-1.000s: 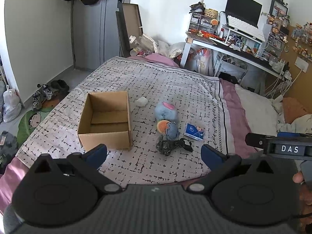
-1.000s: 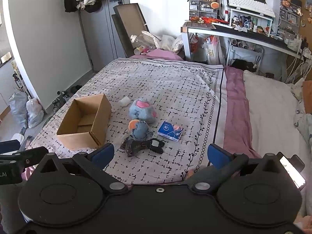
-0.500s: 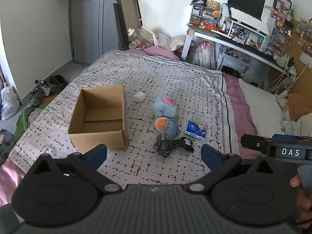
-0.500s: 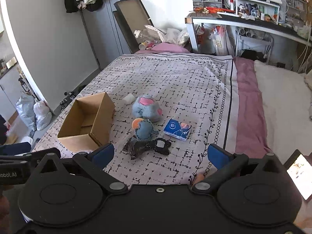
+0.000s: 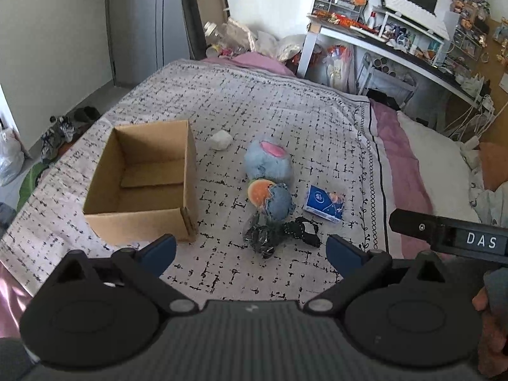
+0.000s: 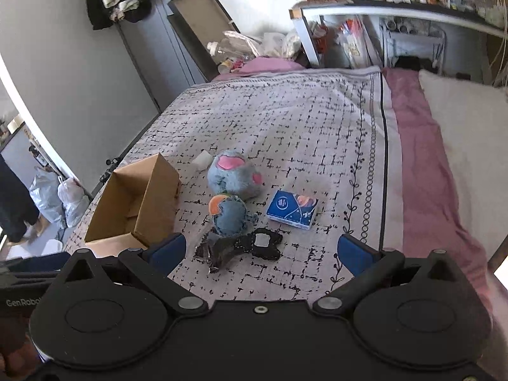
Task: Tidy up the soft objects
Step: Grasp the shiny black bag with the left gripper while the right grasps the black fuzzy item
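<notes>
An open, empty cardboard box (image 5: 143,181) (image 6: 139,203) stands on the patterned bedspread (image 5: 285,111). To its right lie a large blue plush with pink patches (image 5: 268,163) (image 6: 233,174), a smaller blue plush with an orange patch (image 5: 273,198) (image 6: 228,212), a dark crumpled cloth (image 5: 263,238) (image 6: 219,250), a black pad (image 5: 304,230) (image 6: 262,244), a blue tissue pack (image 5: 324,204) (image 6: 292,209) and a small white lump (image 5: 220,139) (image 6: 202,160). My left gripper (image 5: 250,254) and right gripper (image 6: 262,252) are both open and empty, held above the bed's near edge.
A cluttered desk (image 5: 397,41) with a monitor stands at the far right. A white pillow (image 6: 470,133) and pink sheet (image 6: 422,171) lie right of the bedspread. Shoes (image 5: 60,127) and bags (image 6: 60,197) sit on the floor to the left.
Both grippers have moved forward and down toward the objects on the bed, which now look larger. Nothing on the bed has moved. Both stay open.
</notes>
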Available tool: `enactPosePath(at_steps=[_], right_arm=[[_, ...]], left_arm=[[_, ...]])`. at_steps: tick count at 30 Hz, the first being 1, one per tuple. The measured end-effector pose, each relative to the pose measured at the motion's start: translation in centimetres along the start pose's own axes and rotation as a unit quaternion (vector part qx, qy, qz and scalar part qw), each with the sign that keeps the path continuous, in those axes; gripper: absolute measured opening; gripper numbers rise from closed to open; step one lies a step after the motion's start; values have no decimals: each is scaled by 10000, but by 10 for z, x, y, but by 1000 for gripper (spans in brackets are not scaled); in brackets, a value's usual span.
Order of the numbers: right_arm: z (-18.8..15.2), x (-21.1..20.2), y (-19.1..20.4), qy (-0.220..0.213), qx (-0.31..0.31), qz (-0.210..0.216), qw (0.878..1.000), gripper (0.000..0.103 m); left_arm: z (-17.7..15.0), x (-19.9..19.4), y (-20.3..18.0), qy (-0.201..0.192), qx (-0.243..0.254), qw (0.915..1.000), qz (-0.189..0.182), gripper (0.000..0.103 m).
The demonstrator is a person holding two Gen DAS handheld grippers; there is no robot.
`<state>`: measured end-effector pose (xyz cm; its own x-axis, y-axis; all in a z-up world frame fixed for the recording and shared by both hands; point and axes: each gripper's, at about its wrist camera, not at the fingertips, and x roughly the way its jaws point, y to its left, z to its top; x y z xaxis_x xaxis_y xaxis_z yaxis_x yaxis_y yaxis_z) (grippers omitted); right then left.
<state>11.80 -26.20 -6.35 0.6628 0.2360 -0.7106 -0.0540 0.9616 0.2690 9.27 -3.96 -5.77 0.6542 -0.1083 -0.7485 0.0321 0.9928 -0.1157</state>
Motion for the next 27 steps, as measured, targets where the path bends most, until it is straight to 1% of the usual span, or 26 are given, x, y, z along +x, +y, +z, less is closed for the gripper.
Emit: enactPosePath(at_steps=[3,10,11,16,17,21,23,25,27], right_arm=[[2,10,-3,43,213,24,9998,102],[5,38,-8,112,648,-173,9977,100],[6,42,-9,121,721,-218,9971,97],[1,64,-16,284,1204,-300,9919,92],[0,68,-18,312,1283,-314,9908,88],[-6,83,-25,442,1578,-388,9857,80],[-7,88,-27,499,1662,-477,9837,74],[-8,94,-27,575,1648,-498,9834,70],[-9,102,-27,699,1633,-490,9829,68]], left_arm=[[2,12,2,88,-66,9999,-12,100],[8,43,1,241,-91,9996,-72,98],[8,47,0,258,-85,9996,-83,97],[14,71,-2,407,-106,9990,-160,91],[15,76,-2,430,-116,9989,-171,90],[19,93,-2,511,-156,9983,-223,86],[20,102,-1,568,-184,9979,-260,83],[21,110,0,645,-213,9972,-301,77],[21,120,1,719,-262,9964,-361,74]])
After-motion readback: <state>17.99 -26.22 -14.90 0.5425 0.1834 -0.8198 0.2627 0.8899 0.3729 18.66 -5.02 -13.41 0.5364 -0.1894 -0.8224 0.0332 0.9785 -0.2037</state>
